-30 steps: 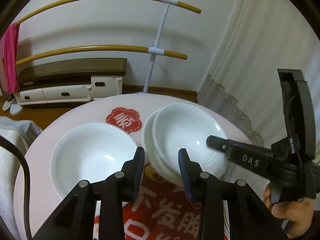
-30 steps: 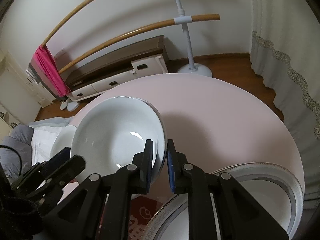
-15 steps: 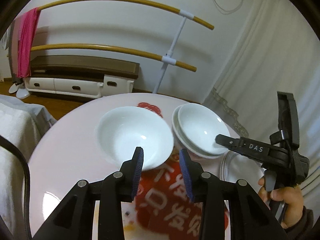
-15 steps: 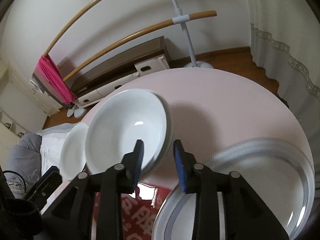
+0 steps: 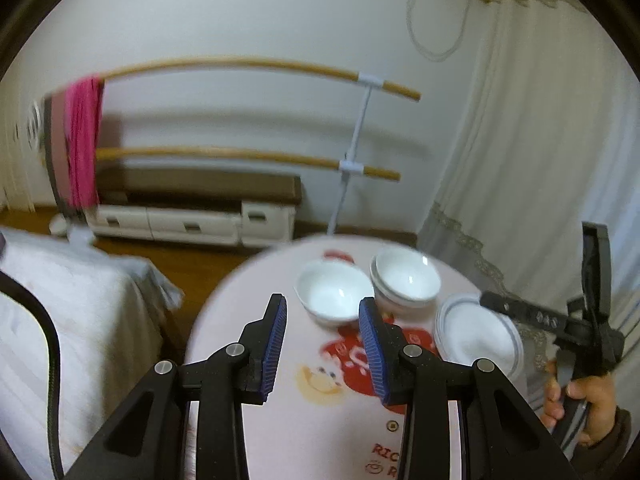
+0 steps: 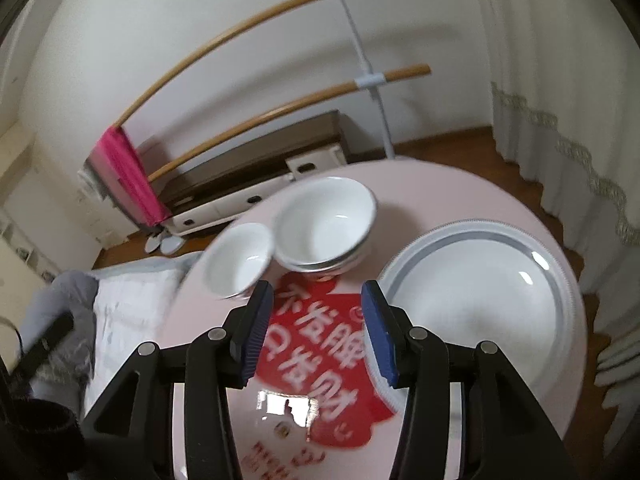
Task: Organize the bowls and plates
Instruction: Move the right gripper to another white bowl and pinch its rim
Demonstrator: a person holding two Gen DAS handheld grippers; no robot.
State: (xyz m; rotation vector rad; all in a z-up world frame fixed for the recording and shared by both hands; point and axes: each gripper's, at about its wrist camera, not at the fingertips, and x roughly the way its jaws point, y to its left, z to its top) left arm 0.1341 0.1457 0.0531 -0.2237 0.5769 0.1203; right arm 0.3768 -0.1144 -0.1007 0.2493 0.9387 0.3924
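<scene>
Left wrist view looks down on a round pink table (image 5: 248, 320) from high up. The left gripper (image 5: 322, 344) hangs in the air over the near part of the table and tips down toward it. Its two blue pads (image 5: 274, 344) stand apart and nothing is between them. A single white bowl (image 5: 332, 294) sits on the far side of the table. Just to its right is a stack of white bowls (image 5: 406, 280), close beside it. A stack of plates (image 5: 478, 338) with a grey ring lies nearer, at the right edge of the table.

At the far right a hand (image 5: 580, 404) wraps around the black handle of the right gripper (image 6: 316, 332), which pokes out over the plates.

From the right wrist view, the right gripper is also up in the air, pointing down at the red picture (image 6: 320, 344) on the table. Its jaws have just been opening and now stand wide with nothing in them. The stack of bowls (image 6: 326, 228) sits free beyond the jaws, the single bowl (image 6: 240, 264) to its left, the plates (image 6: 484, 296) to the right.
</scene>
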